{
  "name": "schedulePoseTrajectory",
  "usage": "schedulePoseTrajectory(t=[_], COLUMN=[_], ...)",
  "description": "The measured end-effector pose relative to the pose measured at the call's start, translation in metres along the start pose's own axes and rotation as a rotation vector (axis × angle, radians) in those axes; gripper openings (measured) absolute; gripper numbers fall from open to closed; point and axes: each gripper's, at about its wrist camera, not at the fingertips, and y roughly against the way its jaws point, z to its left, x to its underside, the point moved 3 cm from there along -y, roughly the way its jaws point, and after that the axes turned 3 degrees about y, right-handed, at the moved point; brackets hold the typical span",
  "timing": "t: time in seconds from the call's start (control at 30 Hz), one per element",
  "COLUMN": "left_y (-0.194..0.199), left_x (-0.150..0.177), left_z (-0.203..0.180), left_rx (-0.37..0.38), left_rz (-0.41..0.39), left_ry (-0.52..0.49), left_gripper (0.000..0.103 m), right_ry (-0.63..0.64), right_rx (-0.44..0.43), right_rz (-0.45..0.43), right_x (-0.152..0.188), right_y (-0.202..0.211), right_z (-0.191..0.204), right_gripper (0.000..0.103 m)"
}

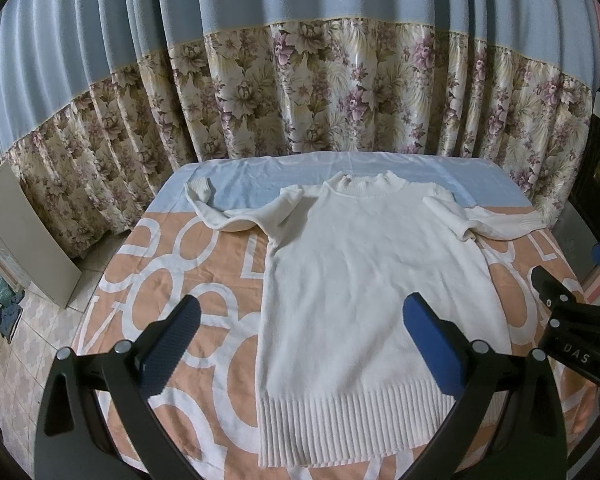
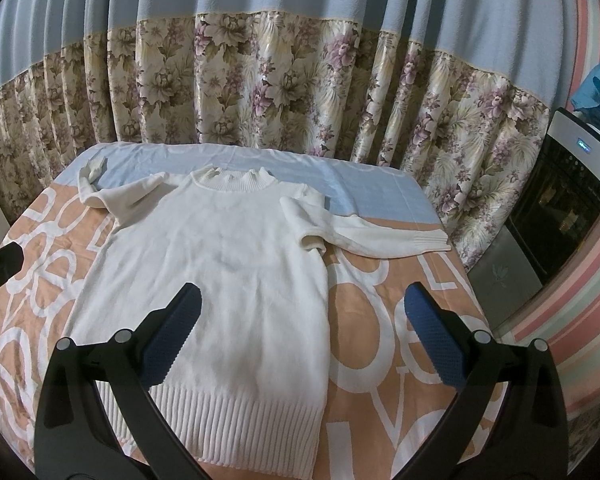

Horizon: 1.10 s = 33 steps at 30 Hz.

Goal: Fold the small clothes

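Note:
A white knit sweater (image 1: 364, 280) lies flat, front up, on the table, collar at the far end and ribbed hem toward me; it also shows in the right wrist view (image 2: 220, 280). Its left sleeve (image 1: 236, 212) bends toward the far left corner. Its right sleeve (image 2: 372, 240) stretches out to the right, folded at the shoulder. My left gripper (image 1: 300, 320) is open and empty above the sweater's lower left edge. My right gripper (image 2: 304, 312) is open and empty above the lower right edge. The right gripper's body shows at the right of the left wrist view (image 1: 572, 320).
The table is covered by a peach cloth with big white letters (image 1: 180, 300) and a pale blue band (image 1: 260, 176) at the far end. Floral and blue curtains (image 1: 300, 100) hang close behind. A dark appliance (image 2: 560, 200) stands at the right; a board (image 1: 28, 236) leans at the left.

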Motion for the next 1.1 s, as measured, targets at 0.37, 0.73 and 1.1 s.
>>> schedulePoseTrajectory(t=[0.37,0.73,1.1], left_y=[-0.032,-0.059,-0.116], left_x=[0.0,-0.007,-0.044], left_z=[-0.01,-0.015,-0.054], left_rx=[-0.005,0.006,0.058], left_rz=[0.036,0.056,0.052], left_ry=[-0.017,-0.034,-0.088], left_gripper=[0.101,0.101,0.101], right_ry=[-0.004,-0.015,-0.018], right_rx=[0.001,0.002,0.066], right_rz=[0.037,0.057,0.011], right_x=[0.002,-0.001,-0.023], right_y=[-0.024,-0.048,-0.101], right_z=[-0.001,-0.005,-0.065], right_gripper=[0.1,0.1,0.1])
